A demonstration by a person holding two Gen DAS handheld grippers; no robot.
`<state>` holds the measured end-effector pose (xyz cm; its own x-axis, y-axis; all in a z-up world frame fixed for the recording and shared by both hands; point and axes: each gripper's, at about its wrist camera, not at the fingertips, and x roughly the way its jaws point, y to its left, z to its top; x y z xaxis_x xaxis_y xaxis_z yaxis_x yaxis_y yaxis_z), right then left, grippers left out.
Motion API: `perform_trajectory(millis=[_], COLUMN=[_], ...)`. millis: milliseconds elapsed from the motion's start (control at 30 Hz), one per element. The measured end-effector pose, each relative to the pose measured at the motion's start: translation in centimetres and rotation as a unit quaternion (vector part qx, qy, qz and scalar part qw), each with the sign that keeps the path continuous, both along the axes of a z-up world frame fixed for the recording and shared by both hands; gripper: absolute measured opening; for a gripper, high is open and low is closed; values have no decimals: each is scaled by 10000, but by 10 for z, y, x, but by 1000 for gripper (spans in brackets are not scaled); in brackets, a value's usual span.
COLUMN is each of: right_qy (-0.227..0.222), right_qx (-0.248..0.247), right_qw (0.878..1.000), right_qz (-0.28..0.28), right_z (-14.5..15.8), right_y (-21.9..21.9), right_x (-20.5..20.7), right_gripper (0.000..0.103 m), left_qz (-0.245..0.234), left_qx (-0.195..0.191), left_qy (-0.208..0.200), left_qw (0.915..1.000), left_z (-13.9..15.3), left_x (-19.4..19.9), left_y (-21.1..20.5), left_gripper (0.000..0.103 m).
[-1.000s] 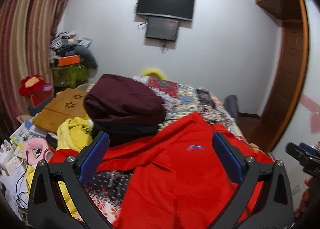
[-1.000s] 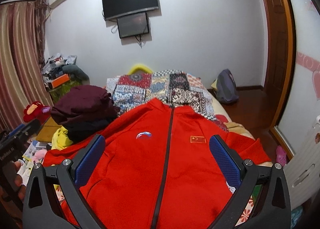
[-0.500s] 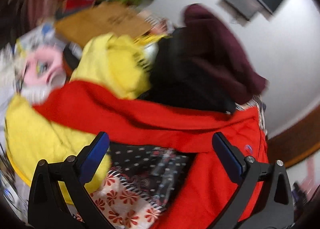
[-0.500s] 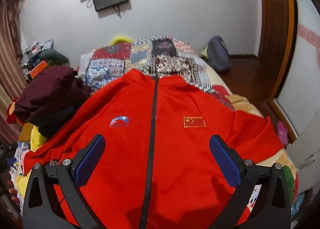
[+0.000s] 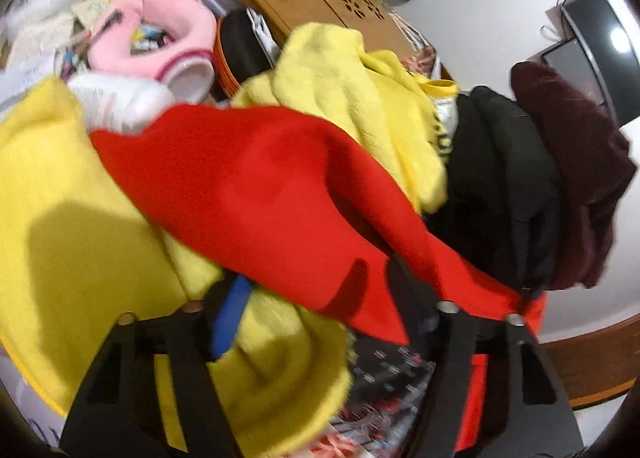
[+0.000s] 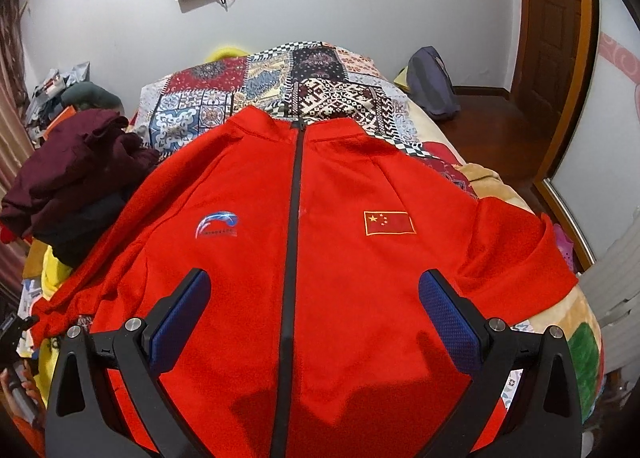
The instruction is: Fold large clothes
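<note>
My left hand-held gripper [image 5: 320,310] has swung down from facing the room to the red jacket's sleeve [image 5: 256,194], and its jaws have just been closing with the sleeve edge between them; whether they pinch yet I cannot tell. I might snag the yellow blanket [image 5: 80,194] beneath. My right hand-held gripper [image 6: 316,322] hangs released. The red jacket [image 6: 340,258] lies flat, zipped, front-up on the bed [image 6: 280,74].

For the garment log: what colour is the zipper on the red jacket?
Black, clearest in the right wrist view.
</note>
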<state>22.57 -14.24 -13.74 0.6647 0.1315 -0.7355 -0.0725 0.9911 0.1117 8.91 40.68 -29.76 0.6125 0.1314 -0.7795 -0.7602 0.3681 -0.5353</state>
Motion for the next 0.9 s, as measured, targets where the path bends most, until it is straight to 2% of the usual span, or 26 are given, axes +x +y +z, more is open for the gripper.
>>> perform_trajectory(millis=[67, 100, 167, 200, 300, 400, 533, 567, 667, 700, 900], right_qy=[66, 78, 83, 69, 2, -58, -162, -199, -302, -330, -513], right_qx=[-17, -18, -42, -66, -93, -82, -143, -151, -114, -76, -54], right_qw=[10000, 10000, 10000, 10000, 10000, 9999, 9997, 9996, 9992, 9991, 9978], right_qz=[3, 4, 7, 7, -5, -3, 66, 99, 228, 262, 419], right_z=[-2, -2, -1, 0, 5, 8, 13, 15, 22, 24, 37], right_y=[0, 2, 3, 3, 2, -1, -2, -3, -6, -8, -20], right_x=[1, 2, 2, 1, 0, -3, -6, -6, -6, -6, -1], right_gripper=[103, 103, 103, 103, 103, 103, 103, 103, 103, 103, 103], left_qz=[41, 47, 14, -58, -287, -627, -1282, -1513, -1959, -2162, -2920], left_qx=[370, 526, 888, 1188, 1857, 2321, 2664, 2744, 2932, 3000, 3157], left_qy=[377, 490, 673, 777, 788, 450, -255, -484, -827, -991, -1456], left_qw=[9986, 9974, 9938, 9899, 9790, 9696, 9550, 9484, 9321, 9238, 8910], left_z=[1, 2, 9, 19, 48, 89, 146, 163, 193, 206, 250], left_x=[8, 10, 16, 20, 27, 38, 55, 61, 80, 89, 142], left_y=[-1, -1, -6, -12, -32, -57, -98, -113, -149, -165, -234], left_gripper=[33, 29, 9, 7, 4, 3, 2, 2, 2, 2, 2])
